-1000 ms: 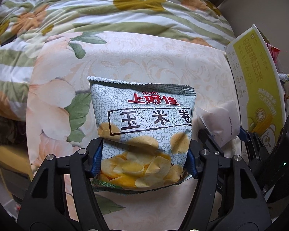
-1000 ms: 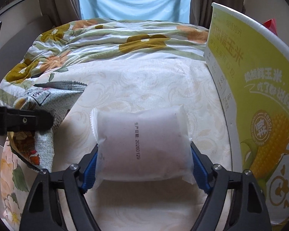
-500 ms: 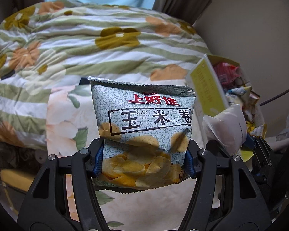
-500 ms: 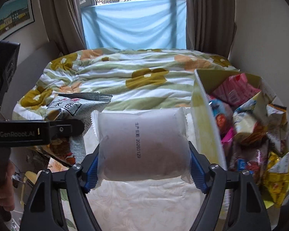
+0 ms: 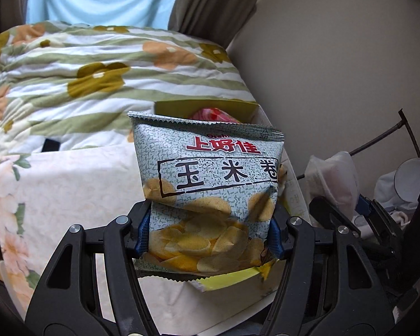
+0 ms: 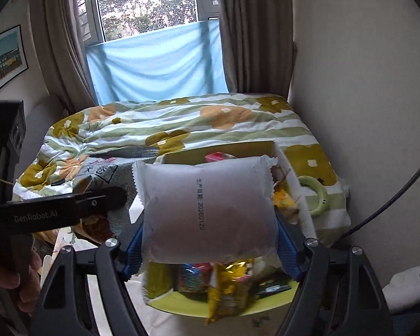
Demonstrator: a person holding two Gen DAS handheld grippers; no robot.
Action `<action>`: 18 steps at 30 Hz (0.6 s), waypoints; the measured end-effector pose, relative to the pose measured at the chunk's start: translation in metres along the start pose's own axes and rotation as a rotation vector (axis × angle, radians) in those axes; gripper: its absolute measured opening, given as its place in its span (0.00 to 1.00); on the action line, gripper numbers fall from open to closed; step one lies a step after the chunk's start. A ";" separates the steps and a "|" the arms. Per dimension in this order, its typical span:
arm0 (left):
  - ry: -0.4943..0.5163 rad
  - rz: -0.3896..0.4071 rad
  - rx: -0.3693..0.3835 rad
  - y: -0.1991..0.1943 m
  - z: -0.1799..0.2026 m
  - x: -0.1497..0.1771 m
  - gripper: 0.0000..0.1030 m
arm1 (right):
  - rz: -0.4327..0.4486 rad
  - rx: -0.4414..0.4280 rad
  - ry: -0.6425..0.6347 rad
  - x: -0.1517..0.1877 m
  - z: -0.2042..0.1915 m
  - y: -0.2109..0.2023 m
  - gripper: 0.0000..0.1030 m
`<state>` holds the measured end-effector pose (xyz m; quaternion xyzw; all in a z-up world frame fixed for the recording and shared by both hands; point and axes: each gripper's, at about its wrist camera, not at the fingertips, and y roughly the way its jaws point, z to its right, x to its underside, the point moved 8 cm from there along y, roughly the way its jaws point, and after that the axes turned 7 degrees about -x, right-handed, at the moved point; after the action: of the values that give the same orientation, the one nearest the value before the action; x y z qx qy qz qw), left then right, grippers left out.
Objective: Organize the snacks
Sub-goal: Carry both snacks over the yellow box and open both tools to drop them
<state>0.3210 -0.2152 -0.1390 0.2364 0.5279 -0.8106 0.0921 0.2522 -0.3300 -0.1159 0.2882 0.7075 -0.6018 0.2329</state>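
A bed [image 6: 182, 123] under a flowered quilt fills the room below the window, and near its foot, against the wall, stands the yellow box [image 6: 218, 305] that I take as my mark. It is already crowded with bright packets.

My left gripper [image 5: 208, 232] is closed on the chip bag [image 5: 210, 196], pinching its lower half from both sides. The bag hangs upright over the box's near-left corner, with the cream cloth [image 5: 70, 196] off to the left of the box.

My right gripper [image 6: 208, 240] is clamped on the white pouch [image 6: 207, 207], again at the lower part, one pad on each side edge. In the right wrist view the pouch sits right above the box's open top and hides most of what lies inside. From the left wrist view it is to the right of the chip bag, well clear of it.

Both feel like light goods, I judge. The chip bag is puffed with air, its film slick and its contents brittle, so a hard squeeze would crush it; the sealed edges are the safer hold. The pouch looks soft and pillowy, and would sag from a corner, so a grip across its width suits it.
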 end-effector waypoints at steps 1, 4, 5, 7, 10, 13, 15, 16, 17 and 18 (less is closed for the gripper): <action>0.001 -0.007 -0.006 0.009 0.011 0.003 0.59 | -0.002 -0.002 0.002 0.001 0.012 -0.002 0.72; -0.010 -0.029 -0.031 0.032 0.034 0.013 0.59 | -0.012 -0.009 0.004 0.003 0.039 -0.005 0.72; -0.018 -0.028 -0.045 0.038 0.039 0.016 0.59 | -0.018 -0.018 0.008 0.003 0.047 -0.005 0.72; -0.031 -0.017 -0.052 0.045 0.045 0.022 0.82 | -0.028 -0.036 0.014 0.005 0.058 -0.004 0.72; -0.055 -0.006 -0.124 0.043 0.040 0.032 0.99 | -0.045 -0.059 0.010 0.007 0.069 0.002 0.72; -0.052 -0.030 -0.185 0.041 0.027 0.043 0.99 | -0.061 -0.081 0.016 0.013 0.075 0.007 0.72; -0.059 -0.020 -0.198 0.033 0.020 0.046 0.99 | -0.068 -0.097 0.024 0.016 0.078 0.008 0.72; -0.066 -0.008 -0.196 0.027 0.016 0.047 0.99 | -0.069 -0.104 0.026 0.016 0.077 0.008 0.72; -0.072 0.001 -0.196 0.025 0.013 0.046 0.99 | -0.071 -0.110 0.024 0.016 0.082 0.008 0.72; -0.074 0.008 -0.198 0.020 0.011 0.047 0.99 | -0.072 -0.115 0.022 0.016 0.080 0.009 0.72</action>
<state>0.2851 -0.2284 -0.1741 0.1980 0.6005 -0.7624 0.1376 0.2451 -0.4062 -0.1464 0.2553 0.7532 -0.5651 0.2195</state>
